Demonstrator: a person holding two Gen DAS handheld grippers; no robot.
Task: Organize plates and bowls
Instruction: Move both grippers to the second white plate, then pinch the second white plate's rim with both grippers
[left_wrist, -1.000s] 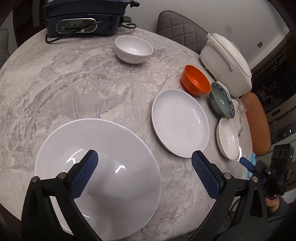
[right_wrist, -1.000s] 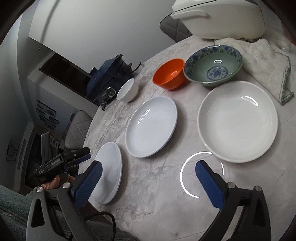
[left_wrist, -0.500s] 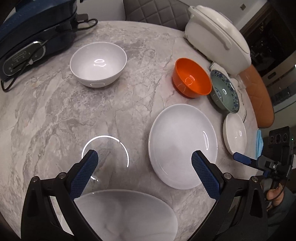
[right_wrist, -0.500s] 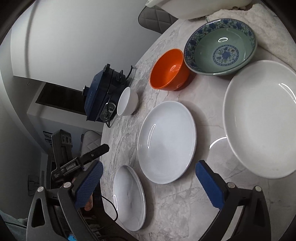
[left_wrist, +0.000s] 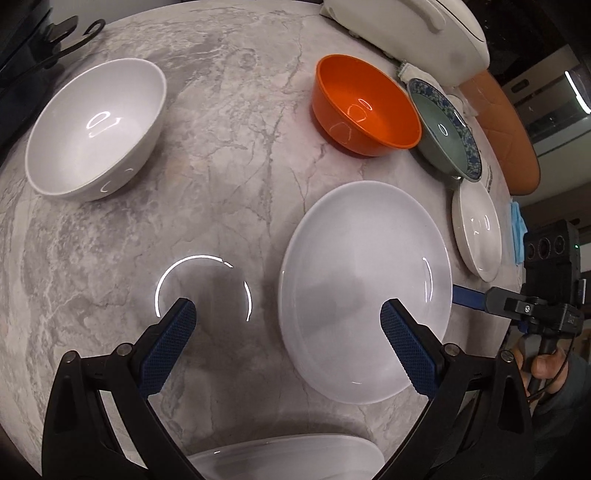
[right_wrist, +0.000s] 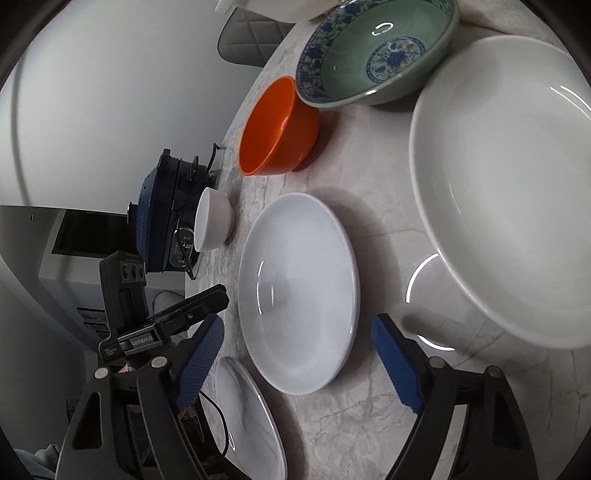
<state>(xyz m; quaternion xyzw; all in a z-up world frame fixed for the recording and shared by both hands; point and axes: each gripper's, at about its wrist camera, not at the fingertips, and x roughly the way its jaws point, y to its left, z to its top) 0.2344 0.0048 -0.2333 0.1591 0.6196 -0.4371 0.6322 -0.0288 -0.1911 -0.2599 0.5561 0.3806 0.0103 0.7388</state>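
1. Blue-padded fingers of the left gripper (left_wrist: 288, 334) stand wide apart above the marble table (left_wrist: 229, 155) with nothing between them; one pad hangs over bare stone, the other over the near edge of the middle white plate (left_wrist: 364, 284).
2. Right at the bottom of the left wrist view, the rim of a marble-patterned plate (left_wrist: 288, 456) shows, lying nearest the table edge; in the right wrist view it lies just beside the middle white plate.
3. The right gripper (right_wrist: 297, 363) has just been narrowing its jaws, yet they are still well apart and grip nothing; the near rim of the middle white plate sits in the gap between the pads without touching them.
4. Beyond that plate, to its right in the right wrist view, lies a larger white plate (right_wrist: 506, 199), close to it but apart.
5. Farther off stands the orange bowl (left_wrist: 364, 107), upright, with the green bowl with blue floral rim (right_wrist: 376, 51) right next to it; whether they touch I cannot tell.
6. A white bowl (left_wrist: 96, 125) sits well apart on the far left of the table, near a dark blue appliance (right_wrist: 159, 218).
7. At the far edge rests a white cooker (left_wrist: 413, 33).
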